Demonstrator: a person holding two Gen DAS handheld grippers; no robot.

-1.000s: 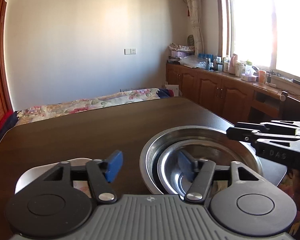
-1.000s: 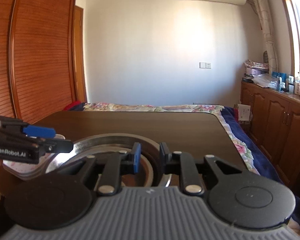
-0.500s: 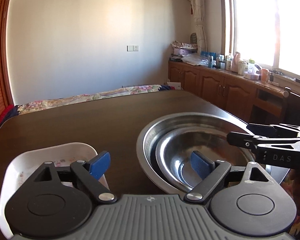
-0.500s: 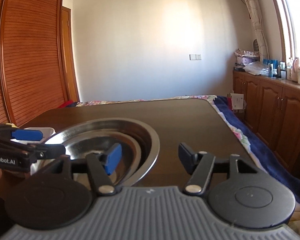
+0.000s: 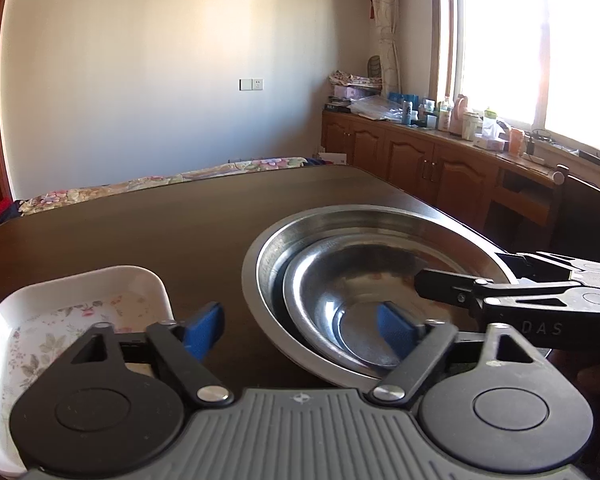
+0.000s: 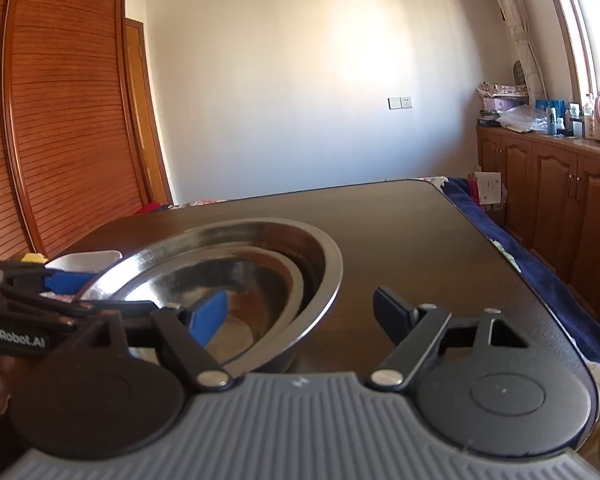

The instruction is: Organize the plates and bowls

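Note:
Two steel bowls sit nested on the dark table [image 5: 172,220]: a large bowl [image 5: 380,216] with a smaller bowl [image 5: 332,284] inside. A white floral square plate [image 5: 80,296] lies to their left. My left gripper [image 5: 300,326] is open, straddling the large bowl's near-left rim with one finger inside and one outside. My right gripper [image 6: 300,314] is open too, with its left pad inside the large bowl [image 6: 324,248] and its right pad over the table. Neither holds anything. The right gripper [image 5: 460,272] reaches in over the bowl's right side. The inner bowl [image 6: 260,276] and plate [image 6: 84,258] show in the right wrist view.
The table's right edge [image 6: 540,288] runs beside a bed with a blue floral cover [image 6: 484,216]. Wooden cabinets [image 5: 420,164] with bottles line the window wall. A chair [image 5: 580,216] stands at the table's right. The left gripper [image 6: 100,292] crosses the bowl's left rim.
Both grippers have opened wider; the right one, nearly shut over the bowl's rim a second ago, let go. Both cameras rose and drew back, showing more of the plate and bowls.

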